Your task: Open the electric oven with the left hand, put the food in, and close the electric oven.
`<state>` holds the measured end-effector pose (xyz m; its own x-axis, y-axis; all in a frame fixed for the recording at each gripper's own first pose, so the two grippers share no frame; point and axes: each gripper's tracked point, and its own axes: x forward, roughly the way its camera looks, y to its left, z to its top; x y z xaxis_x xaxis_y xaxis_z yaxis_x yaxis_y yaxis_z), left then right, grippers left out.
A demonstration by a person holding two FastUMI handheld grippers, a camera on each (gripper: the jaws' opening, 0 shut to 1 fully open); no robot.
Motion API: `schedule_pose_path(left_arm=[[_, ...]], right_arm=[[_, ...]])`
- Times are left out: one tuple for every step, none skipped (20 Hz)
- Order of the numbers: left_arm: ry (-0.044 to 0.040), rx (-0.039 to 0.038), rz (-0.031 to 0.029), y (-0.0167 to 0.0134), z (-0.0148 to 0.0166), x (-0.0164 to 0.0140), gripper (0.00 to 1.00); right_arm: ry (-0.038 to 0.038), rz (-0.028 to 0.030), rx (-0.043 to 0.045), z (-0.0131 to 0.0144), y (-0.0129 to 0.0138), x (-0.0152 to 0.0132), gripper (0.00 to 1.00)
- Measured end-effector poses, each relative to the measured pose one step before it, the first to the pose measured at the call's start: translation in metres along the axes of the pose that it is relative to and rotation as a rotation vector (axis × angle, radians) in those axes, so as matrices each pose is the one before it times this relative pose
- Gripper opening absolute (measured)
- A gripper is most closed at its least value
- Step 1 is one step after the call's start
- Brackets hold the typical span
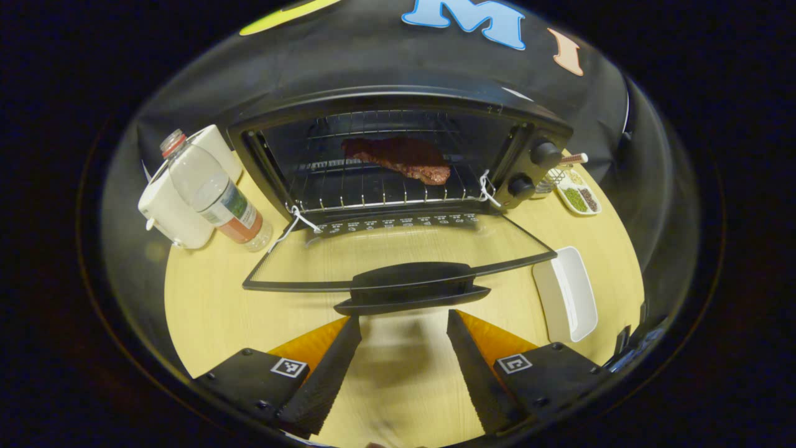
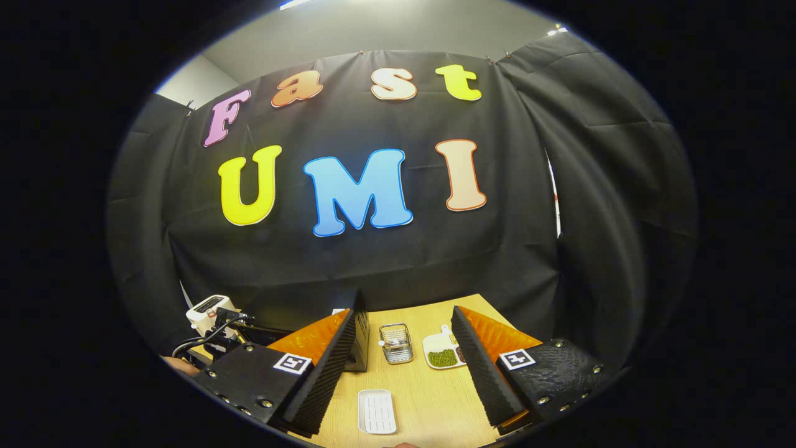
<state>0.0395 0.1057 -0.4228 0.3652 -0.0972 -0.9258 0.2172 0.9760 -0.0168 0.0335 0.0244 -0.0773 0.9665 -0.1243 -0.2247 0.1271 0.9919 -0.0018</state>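
The black electric oven [image 1: 535, 134] stands at the back of the wooden table with its glass door [image 1: 398, 252] folded down flat. A dark red piece of meat [image 1: 398, 158] lies on the wire rack [image 1: 348, 186] inside. The door's black handle [image 1: 410, 287] is just ahead of my left gripper [image 1: 403, 330], which is open and empty, its fingertips close below the handle without touching it. My right gripper [image 2: 405, 326] is open and empty too, held above the table and facing the booth wall. A corner of the oven [image 2: 359, 339] shows behind its left finger [image 2: 329, 367].
A water bottle [image 1: 214, 193] and a white appliance [image 1: 177, 199] stand left of the oven. An empty white tray [image 1: 567, 292] [image 2: 377, 410] lies to the right of the door. A small dish of green beans [image 1: 578, 196] [image 2: 444, 356] and a wire basket [image 2: 396, 342] sit further back.
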Motion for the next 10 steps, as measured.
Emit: schedule_pose_path(left_arm=[[-0.00798,0.00761,0.00362,0.00012,0.00202,-0.00125,0.95],[-0.00264,0.00435,0.0016,-0.00028,0.00042,-0.00067,0.95],[-0.00181,-0.00195,-0.00006,-0.00001,0.00076,-0.00052,0.97],[-0.00164,-0.00532,-0.00128,-0.00025,0.00069,-0.00023,0.99],[-0.00451,-0.00615,-0.00133,-0.00005,0.00179,-0.00091,0.99],[-0.00359,-0.00184,-0.00037,0.00067,0.00038,-0.00099,0.99],[-0.00253,0.00124,0.00125,0.00032,0.00108,-0.00071,0.99],[-0.00317,0.00618,0.00179,0.0006,0.00065,-0.00087,0.95],[-0.005,0.00575,0.00247,0.00016,0.00145,-0.00075,0.95],[-0.00588,0.00414,0.00352,0.00065,0.00146,-0.00203,0.95]], right_arm=[[-0.00057,-0.00084,0.00039,0.0004,-0.00076,0.00053,0.94],[0.00123,-0.00045,0.00064,-0.00109,-0.00005,-0.00065,0.94],[0.00142,-0.00114,0.00177,0.00023,-0.00053,0.00011,0.94],[0.00012,-0.00173,0.0024,-0.00046,-0.00175,0.00018,0.94],[-0.0006,-0.00235,0.00263,0.00118,-0.00105,-0.00034,0.94],[-0.00019,-0.00187,0.00179,-0.00074,-0.0007,-0.00018,0.94],[0.0035,-0.00476,0.00047,-0.0007,-0.0013,0.00021,0.94],[0.00397,-0.00416,-0.00059,-0.0011,-0.00163,0.00017,0.94],[0.00221,-0.00336,0.00109,-0.00052,-0.00164,-0.00007,0.94],[0.00021,-0.00175,0.00395,0.00006,-0.00085,0.00061,0.94]])
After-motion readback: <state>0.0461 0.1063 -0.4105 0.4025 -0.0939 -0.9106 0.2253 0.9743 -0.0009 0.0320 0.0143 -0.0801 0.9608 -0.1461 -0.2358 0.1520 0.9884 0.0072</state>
